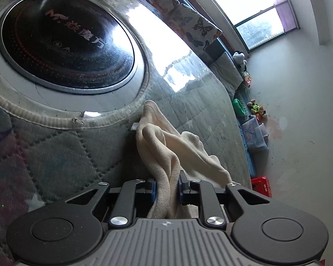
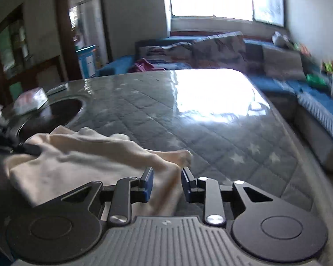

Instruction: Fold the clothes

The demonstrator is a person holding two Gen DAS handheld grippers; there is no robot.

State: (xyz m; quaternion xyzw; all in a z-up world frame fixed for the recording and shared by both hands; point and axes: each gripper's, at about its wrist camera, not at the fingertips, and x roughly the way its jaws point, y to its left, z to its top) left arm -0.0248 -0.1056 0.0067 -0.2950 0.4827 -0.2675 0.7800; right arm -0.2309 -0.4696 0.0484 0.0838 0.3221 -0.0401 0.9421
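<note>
A cream fleece garment (image 1: 166, 146) lies bunched on the quilted grey table cover (image 1: 55, 159). My left gripper (image 1: 166, 189) is shut on a thick fold of it, the cloth running between the blue pads. In the right wrist view the same garment (image 2: 77, 161) spreads to the left, with the left gripper's fingers (image 2: 28, 148) on its far-left edge. My right gripper (image 2: 167, 184) is open, its jaws apart over the garment's near right edge, holding nothing.
A round black induction hob (image 1: 64, 40) is set into the table. A tissue pack (image 2: 30, 103) lies by it. A blue sofa with butterfly cushions (image 1: 188, 22) and toys (image 1: 255, 108) stands beyond the table, and a red crate (image 1: 263, 186) sits below.
</note>
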